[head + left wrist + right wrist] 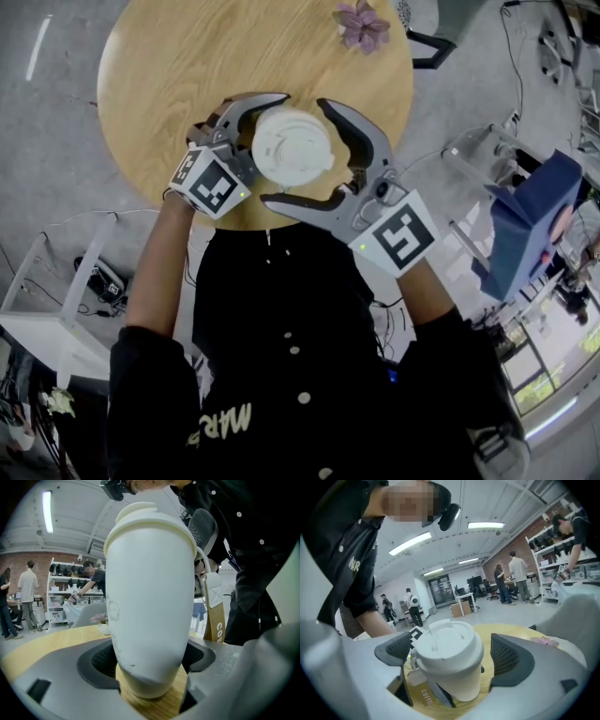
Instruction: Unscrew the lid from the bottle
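Observation:
A white bottle (150, 597) with a ribbed white lid (292, 150) stands upright near the front edge of the round wooden table (187, 56). My left gripper (267, 141) is shut on the bottle's lower body, and its dark pads (101, 660) press the bottle from both sides. My right gripper (298, 152) reaches in from the right at lid height. In the right gripper view the lid (447, 644) sits between the wide-spread fingers, and the pads (508, 656) stand clear of it. A brown printed tag (417, 686) hangs by the bottle.
A pink paper flower (361, 25) lies at the table's far edge. A blue object (530, 220) on a stand is off the table to the right, and a white frame (56, 319) stands on the floor at the left. My torso is close behind the table edge.

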`<act>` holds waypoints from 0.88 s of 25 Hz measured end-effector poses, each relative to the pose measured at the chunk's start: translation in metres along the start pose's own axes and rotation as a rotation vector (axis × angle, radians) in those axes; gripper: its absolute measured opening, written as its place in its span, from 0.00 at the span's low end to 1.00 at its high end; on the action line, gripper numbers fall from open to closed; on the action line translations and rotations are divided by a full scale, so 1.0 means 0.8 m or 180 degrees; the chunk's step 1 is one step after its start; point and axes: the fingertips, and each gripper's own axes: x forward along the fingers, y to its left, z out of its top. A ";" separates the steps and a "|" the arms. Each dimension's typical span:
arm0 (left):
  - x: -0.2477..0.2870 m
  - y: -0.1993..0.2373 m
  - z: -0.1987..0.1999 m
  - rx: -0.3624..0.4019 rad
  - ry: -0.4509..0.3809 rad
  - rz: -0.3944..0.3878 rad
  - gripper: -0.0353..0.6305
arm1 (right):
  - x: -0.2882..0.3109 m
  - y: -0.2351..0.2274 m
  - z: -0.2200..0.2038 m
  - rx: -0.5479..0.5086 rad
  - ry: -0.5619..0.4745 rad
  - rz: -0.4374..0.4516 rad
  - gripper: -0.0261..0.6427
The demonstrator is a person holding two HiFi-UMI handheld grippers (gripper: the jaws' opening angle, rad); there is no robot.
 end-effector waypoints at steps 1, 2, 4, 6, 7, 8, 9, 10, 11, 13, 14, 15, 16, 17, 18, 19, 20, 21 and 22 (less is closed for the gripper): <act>0.000 0.000 0.000 -0.0001 -0.0002 0.0002 0.62 | 0.002 0.000 0.000 -0.0075 -0.0007 -0.0086 0.83; 0.000 0.000 0.000 -0.0002 -0.0003 0.0006 0.62 | 0.004 0.000 0.000 -0.0172 -0.0006 -0.0153 0.83; 0.000 0.000 0.000 -0.0004 -0.0002 0.0013 0.62 | 0.007 0.002 0.000 -0.0360 0.0016 -0.0200 0.75; 0.000 0.001 0.000 0.0004 0.0007 0.0008 0.62 | 0.006 0.004 -0.001 -0.0486 0.0051 -0.0125 0.73; 0.000 0.001 0.001 0.0012 0.0014 0.0003 0.62 | 0.006 0.004 0.000 -0.0542 0.0071 -0.0042 0.72; 0.001 0.001 0.001 0.0021 0.0021 -0.0002 0.62 | 0.006 0.005 0.001 -0.0609 0.0089 0.0082 0.72; 0.001 0.001 0.001 0.0028 0.0026 -0.0008 0.62 | 0.006 0.007 0.002 -0.0693 0.0104 0.0263 0.72; 0.001 0.000 0.001 0.0037 0.0032 -0.0015 0.62 | 0.005 0.011 0.002 -0.0801 0.0119 0.0518 0.72; 0.001 -0.002 0.002 0.0048 0.0038 -0.0025 0.62 | 0.002 0.016 0.002 -0.0922 0.0134 0.0839 0.72; 0.002 -0.003 0.004 0.0064 0.0048 -0.0040 0.62 | -0.006 0.022 0.000 -0.1102 0.0175 0.1486 0.72; 0.002 -0.003 0.005 0.0058 0.0048 -0.0041 0.62 | -0.007 0.022 0.000 -0.1129 0.0201 0.1716 0.72; 0.002 -0.002 0.004 0.0048 0.0047 -0.0039 0.62 | -0.007 0.023 0.001 -0.1127 0.0231 0.1866 0.72; 0.002 -0.001 0.004 0.0040 0.0047 -0.0035 0.62 | -0.005 0.023 0.001 -0.1122 0.0262 0.1953 0.72; 0.001 -0.001 0.003 0.0034 0.0050 -0.0030 0.62 | -0.003 0.023 0.000 -0.1122 0.0291 0.1991 0.72; 0.001 0.000 0.002 0.0029 0.0052 -0.0028 0.62 | -0.001 0.023 -0.001 -0.1124 0.0317 0.1992 0.72; 0.001 0.000 0.001 0.0027 0.0055 -0.0031 0.62 | -0.001 0.022 -0.002 -0.1125 0.0340 0.1961 0.72; 0.001 0.000 0.001 0.0028 0.0057 -0.0038 0.62 | -0.001 0.021 -0.003 -0.1123 0.0365 0.1897 0.73; 0.001 -0.001 0.002 0.0031 0.0058 -0.0047 0.62 | -0.003 0.019 -0.003 -0.1106 0.0389 0.1804 0.74; 0.001 -0.002 0.002 0.0033 0.0059 -0.0053 0.62 | -0.006 0.016 -0.002 -0.1061 0.0397 0.1684 0.77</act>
